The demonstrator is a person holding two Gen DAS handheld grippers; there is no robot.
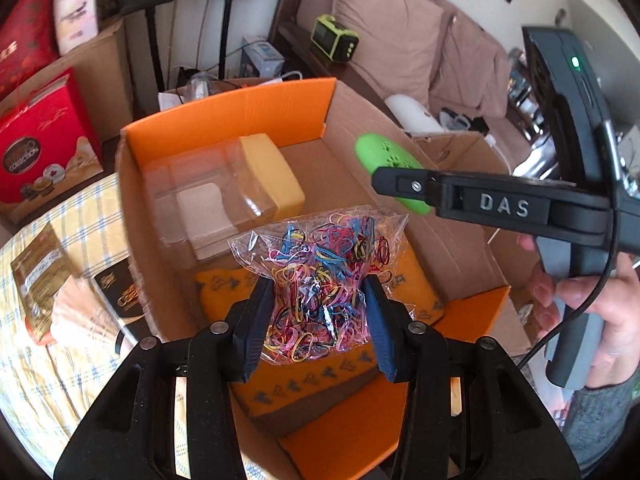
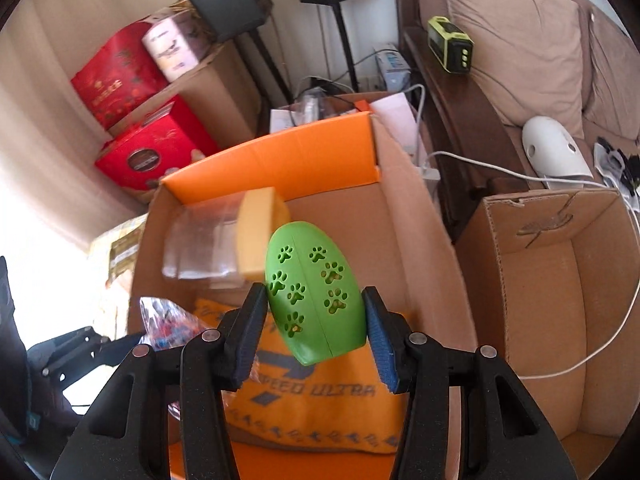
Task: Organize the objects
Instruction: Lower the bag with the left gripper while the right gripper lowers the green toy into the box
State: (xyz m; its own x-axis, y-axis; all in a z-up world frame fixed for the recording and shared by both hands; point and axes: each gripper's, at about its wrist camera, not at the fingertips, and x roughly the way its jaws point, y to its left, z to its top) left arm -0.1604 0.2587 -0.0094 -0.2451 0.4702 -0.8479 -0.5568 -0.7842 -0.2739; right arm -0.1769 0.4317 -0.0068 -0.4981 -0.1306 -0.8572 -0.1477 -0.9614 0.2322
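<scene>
Right now both tongs are loaded and poised above the same open cardboard box (image 1: 452,240). The left tongs (image 1: 318,320) pinch a clear bag of coloured rubber bands (image 1: 320,276) by its sides, so the bag stands up between the pads with its long axis running away from the camera, over the near half of the box. The right tongs (image 2: 316,332) pinch a green egg-shaped case with paw-print holes (image 2: 316,296); its long axis also runs forward along the fingers, a little tilted, and it hangs over the middle of the box. From the left camera, the right tongs reach in from the right edge with the green case at their tip, above the box's far right side, and the hand (image 1: 580,312) holding them is near the right wall.

What the coming move turns on, I judge, is that each thing is already directly above the box floor, so a lowering and release is all that remains; the bag is the nearer of the two to the orange packet (image 2: 320,412) lying flat at the near end.

Inside, a clear plastic tub with a yellow lid (image 1: 224,188) lies on its side toward the far left corner. A second, empty cardboard box (image 2: 560,300) stands just right of the first. Red gift boxes (image 2: 148,152), speaker stands and a sofa with beige cushions (image 2: 520,40) fill the room behind.
</scene>
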